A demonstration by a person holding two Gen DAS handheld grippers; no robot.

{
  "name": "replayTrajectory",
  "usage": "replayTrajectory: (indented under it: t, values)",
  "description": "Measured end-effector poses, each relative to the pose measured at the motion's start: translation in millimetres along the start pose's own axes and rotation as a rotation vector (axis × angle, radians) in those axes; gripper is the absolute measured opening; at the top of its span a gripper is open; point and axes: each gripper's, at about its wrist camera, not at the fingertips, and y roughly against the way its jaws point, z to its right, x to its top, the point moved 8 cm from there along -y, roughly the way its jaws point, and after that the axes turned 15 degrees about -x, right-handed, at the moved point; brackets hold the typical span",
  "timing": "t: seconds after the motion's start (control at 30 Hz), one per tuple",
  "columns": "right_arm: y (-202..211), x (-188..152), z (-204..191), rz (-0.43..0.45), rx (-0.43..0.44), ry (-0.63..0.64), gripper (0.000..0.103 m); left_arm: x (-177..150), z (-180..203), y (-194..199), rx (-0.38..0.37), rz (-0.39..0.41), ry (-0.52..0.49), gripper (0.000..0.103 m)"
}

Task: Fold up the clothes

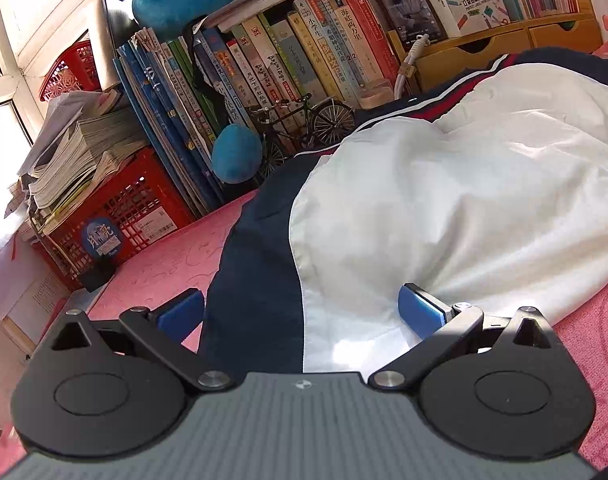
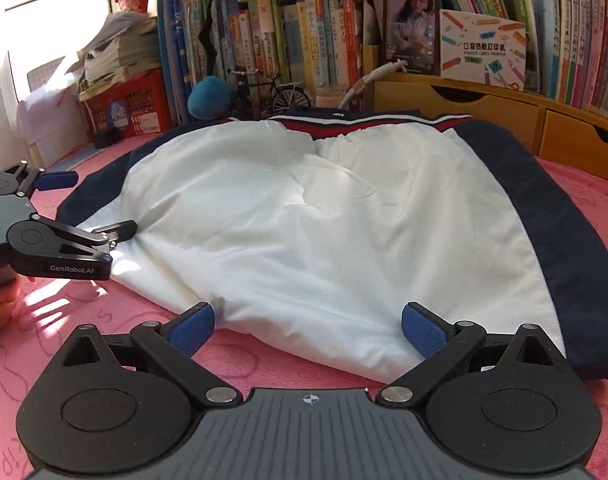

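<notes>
A white and navy jacket (image 2: 324, 216) lies spread on the pink bench (image 2: 104, 320), its red, white and navy striped band at the far edge toward the books (image 2: 296, 44). The white panel fills the middle, rumpled into soft folds; navy strips run down both sides.

The left claw (image 1: 302, 314) is released, its blue pads wide apart. It sits low at the jacket's near left edge: the left pad (image 1: 182, 312) is over bare pink surface beside the navy strip, while the right pad (image 1: 422, 312) presses against the white cloth, which bunches around it. From the right wrist view the same claw (image 2: 94, 208) comes in from the left, one finger reaching into a fold at the white edge, and part of a hand (image 2: 0, 304) grips its handle.

The right claw (image 2: 308, 332) is also released, pads spread wide. It rests at the near hem of the white panel, which lies between the two pads; whether either pad touches the cloth I cannot tell.

Behind the jacket stand a toy bicycle (image 2: 272, 92), a blue plush (image 2: 210, 98), a red crate (image 2: 128, 108) stacked with papers, a phone (image 2: 411, 24) propped upright with its screen lit, and wooden drawers (image 2: 504, 116).
</notes>
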Motion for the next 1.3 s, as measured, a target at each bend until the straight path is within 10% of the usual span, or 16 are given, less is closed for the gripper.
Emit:
replayTrajectory:
  t: [0.3,0.43,0.53,0.67,0.8,1.03,1.3]
  values:
    - [-7,-58,196,-0.129,-0.385,-0.337,0.102,-1,-3,-1,-0.016,-0.002,0.022,0.103]
    - [8,-67,221,-0.133,-0.428,-0.392,0.091,-1,-2,0,-0.002,0.000,0.003,0.103]
    - [30,-43,177,0.039,-0.352,-0.200,0.091,0,1,0,0.011,0.002,-0.015,0.103]
    - [62,-17,54,0.369,-0.276,0.420,0.091,0,0,0,0.003,0.002,-0.008,0.103]
    - [72,-17,-30,0.484,-0.136,0.788,0.088,3,15,12,-0.068,0.050,-0.100,0.103]
    - [48,16,-77,0.442,-0.037,0.896,0.045,11,69,50,-0.225,0.184,-0.417,0.102]
    - [36,30,-59,0.333,0.071,0.623,0.044,14,115,67,-0.324,0.259,-0.653,0.100]
